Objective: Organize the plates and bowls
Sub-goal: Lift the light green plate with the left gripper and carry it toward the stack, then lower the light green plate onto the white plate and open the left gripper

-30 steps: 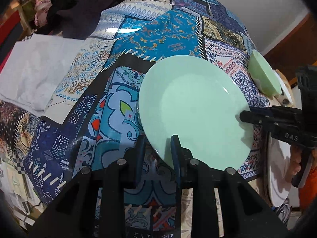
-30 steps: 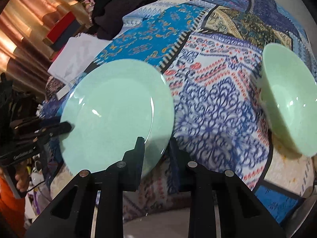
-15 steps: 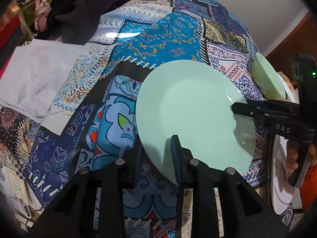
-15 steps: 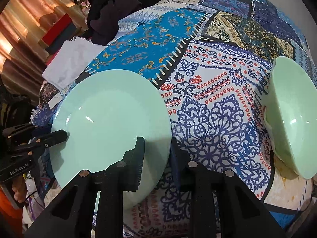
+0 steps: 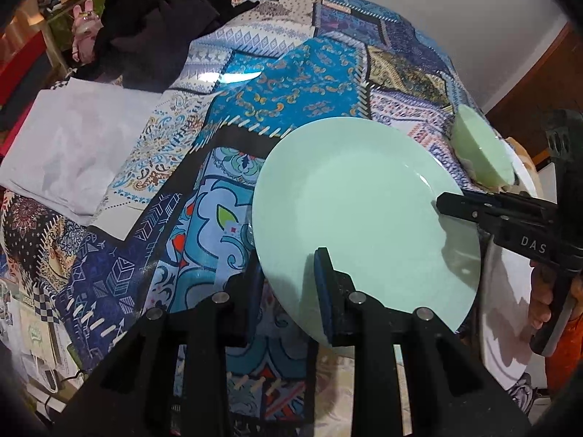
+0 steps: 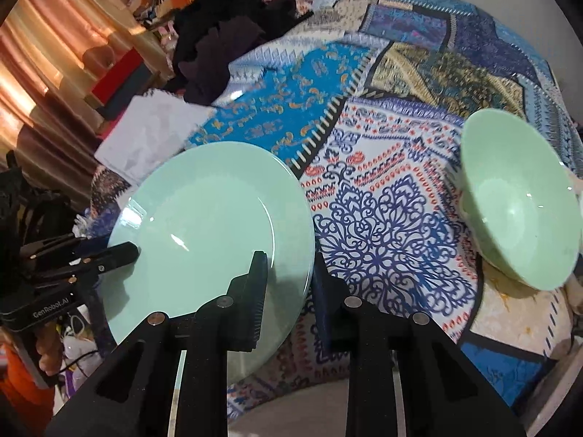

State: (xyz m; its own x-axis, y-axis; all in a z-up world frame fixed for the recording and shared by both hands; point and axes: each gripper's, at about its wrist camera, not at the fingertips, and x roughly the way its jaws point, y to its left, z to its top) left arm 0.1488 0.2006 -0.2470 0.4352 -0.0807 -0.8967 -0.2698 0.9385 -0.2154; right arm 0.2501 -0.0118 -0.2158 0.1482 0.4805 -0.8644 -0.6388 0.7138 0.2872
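**Both grippers on 1 green plate**

I see the patchwork tablecloth (image 6: pixel 382 218) filling both views. Above it I'm holding the mint-green plate (image 5: pixel 357 211) tilted, off the cloth near its front edge. A green bowl (image 6: pixel 517 200) sits to the right, well apart from the plate, on the cloth. My left gripper (image 5: pixel 288 273) is clamped on the plate's near rim, 1 finger over and 1 under. My right gripper (image 6: pixel 288 273) pinches the opposite rim the same way.
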